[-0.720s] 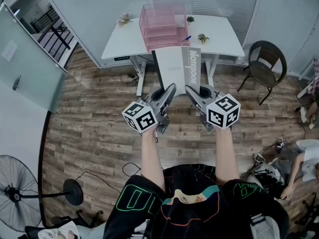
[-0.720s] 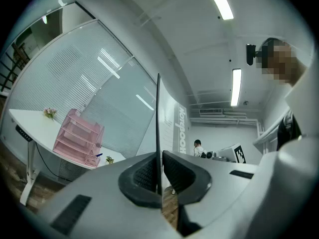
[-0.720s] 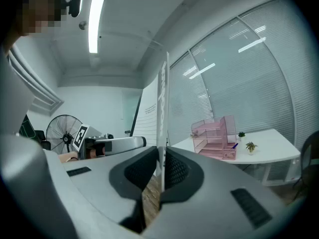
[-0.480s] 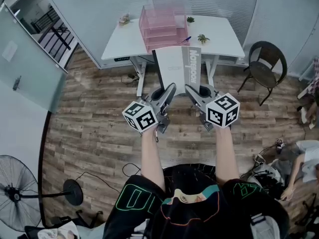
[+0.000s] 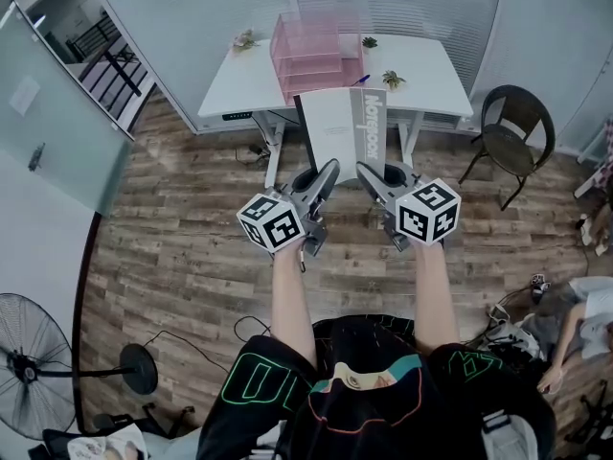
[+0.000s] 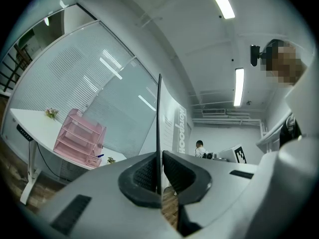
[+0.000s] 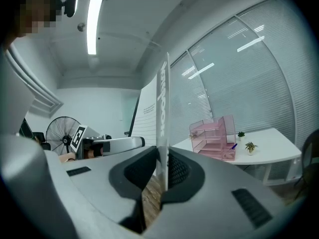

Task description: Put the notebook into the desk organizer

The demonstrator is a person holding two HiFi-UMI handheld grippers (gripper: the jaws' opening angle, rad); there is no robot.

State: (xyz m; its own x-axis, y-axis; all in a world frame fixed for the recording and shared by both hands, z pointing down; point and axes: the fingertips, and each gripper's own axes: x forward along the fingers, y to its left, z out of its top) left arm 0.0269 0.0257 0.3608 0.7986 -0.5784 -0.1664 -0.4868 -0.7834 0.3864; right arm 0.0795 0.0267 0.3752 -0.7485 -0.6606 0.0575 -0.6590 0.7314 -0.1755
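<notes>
Left claw (image 5: 329, 171) and right claw (image 5: 365, 171) gripped the notebook (image 5: 335, 127) at its near edge; the desk organizer (image 5: 308, 51) stood well ahead of both.

The head view looks steeply down from above the person onto the left hand-held gripper (image 5: 329, 169), the right hand-held gripper (image 5: 366, 171) and the wooden floor (image 5: 182, 247), with the table (image 5: 239, 84) farther off at the top. The other 2 cameras sit close behind their own jaws and look roughly level along them toward that table. The left gripper view has the desk organizer (image 6: 79, 138) at its left, the right gripper view at its right. All 3 views share the table, the desk organizer and the notebook (image 5: 343, 132).
</notes>
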